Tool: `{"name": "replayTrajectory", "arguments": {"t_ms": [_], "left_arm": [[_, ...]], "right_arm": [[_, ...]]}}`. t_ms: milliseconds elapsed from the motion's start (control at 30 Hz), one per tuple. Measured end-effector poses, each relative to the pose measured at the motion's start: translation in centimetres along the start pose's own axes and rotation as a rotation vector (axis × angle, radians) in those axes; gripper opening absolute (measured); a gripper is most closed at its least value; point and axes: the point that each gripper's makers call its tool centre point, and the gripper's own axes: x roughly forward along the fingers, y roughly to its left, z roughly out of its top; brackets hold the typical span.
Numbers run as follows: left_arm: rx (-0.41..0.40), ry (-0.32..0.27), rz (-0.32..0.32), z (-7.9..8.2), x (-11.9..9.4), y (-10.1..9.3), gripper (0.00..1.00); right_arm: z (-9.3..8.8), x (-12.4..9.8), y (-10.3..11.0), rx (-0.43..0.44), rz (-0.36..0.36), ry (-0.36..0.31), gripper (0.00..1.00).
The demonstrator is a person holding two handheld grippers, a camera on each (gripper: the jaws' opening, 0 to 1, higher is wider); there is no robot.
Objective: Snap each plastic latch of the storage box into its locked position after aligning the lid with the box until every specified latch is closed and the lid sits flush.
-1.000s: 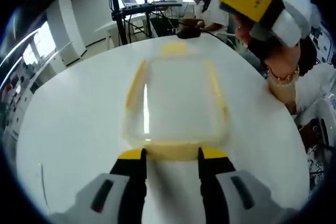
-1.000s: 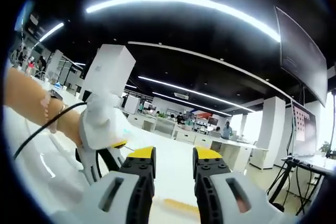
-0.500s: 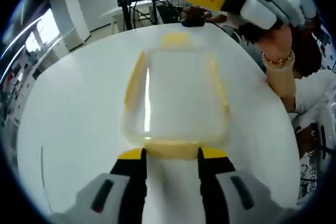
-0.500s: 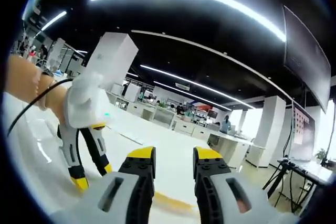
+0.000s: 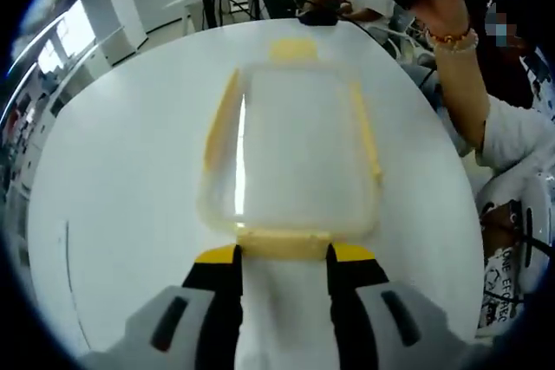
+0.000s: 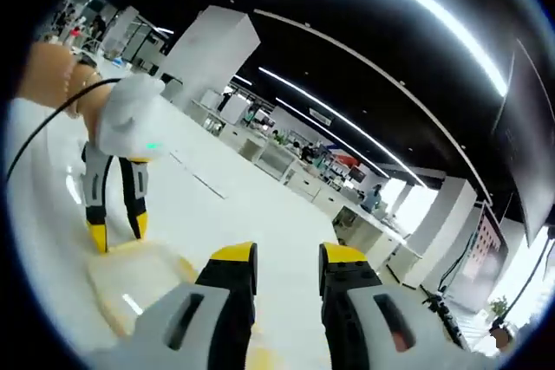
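Lid sits on the storage box point(image 5: 290, 158), translucent with yellow trim, near the middle of the round white tabletop point(image 5: 113, 197). Four yellow latches visible in the left gripper view: near latch point(image 5: 284, 244), far latch point(image 5: 293, 48), and one along each long side.

Left hand-held gripper point(image 5: 284, 255) has its jaws set at a narrow gap, nothing between them, tips right at the near latch, one at each end of it. Contact likely but not certain. Judged to be there either to press that latch down or to steady the box against sliding. Whether the near latch is already snapped cannot be told from here.

Right hand-held gripper point(image 6: 286, 255) is also at a narrow gap and empty. It is held above the tabletop, pointing across the room, with the far end of the box point(image 6: 143, 279) low in its view and the left hand-held gripper point(image 6: 113, 231) beyond. Probably on its way down to the far latch, so the box is braced from both ends.

Lid looks aligned; flushness cannot be confirmed.
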Motion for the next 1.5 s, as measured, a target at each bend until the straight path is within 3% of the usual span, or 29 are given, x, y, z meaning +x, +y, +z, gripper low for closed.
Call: {"name": "replayTrajectory", "arguments": {"t_ms": [167, 367, 533, 567, 600, 700, 900, 1000, 1100, 1300, 1400, 1500], "left_arm": [[0.008, 0.02, -0.001, -0.3, 0.1, -0.2, 0.37], [0.015, 0.042, -0.005, -0.4, 0.1, -0.3, 0.37], [0.015, 0.046, -0.005, -0.5, 0.1, -0.2, 0.37], [0.015, 0.05, -0.004, -0.5, 0.1, -0.1, 0.37], [0.014, 0.053, -0.004, -0.5, 0.1, 0.0, 0.37], [0.014, 0.06, -0.004, -0.5, 0.0, 0.1, 0.38], [0.018, 0.074, -0.005, -0.5, 0.0, 0.3, 0.38], [0.021, 0.076, -0.007, -0.5, -0.1, 0.4, 0.38], [0.022, 0.075, -0.009, -0.4, -0.1, 0.5, 0.38], [0.028, 0.085, -0.012, -0.2, -0.1, 0.7, 0.38], [0.028, 0.085, -0.013, -0.1, -0.1, 0.8, 0.38], [0.029, 0.084, -0.012, 0.0, -0.1, 0.8, 0.38]], "right_arm": [[-1.6, 0.1, -1.5, -0.071, 0.012, 0.085, 0.28], [-3.2, 0.1, -2.1, -0.16, 0.102, 0.179, 0.28], [-3.9, 0.1, -1.4, -0.21, 0.182, 0.213, 0.3], [-4.6, 0.2, -0.6, -0.251, 0.281, 0.251, 0.31], [-5.0, 0.3, -0.2, -0.277, 0.326, 0.274, 0.32], [-6.2, 0.2, 0.7, -0.355, 0.424, 0.329, 0.36], [-8.1, -0.3, 2.6, -0.473, 0.614, 0.4, 0.36], [-9.4, -0.5, 3.2, -0.57, 0.69, 0.461, 0.37], [-10.8, -1.3, 4.1, -0.614, 0.791, 0.522, 0.37], [-12.9, -1.9, 4.4, -0.685, 0.91, 0.627, 0.34], [-14.0, -2.2, 4.3, -0.713, 0.956, 0.705, 0.33], [-14.6, -2.2, 4.0, -0.731, 0.979, 0.743, 0.29]]}}
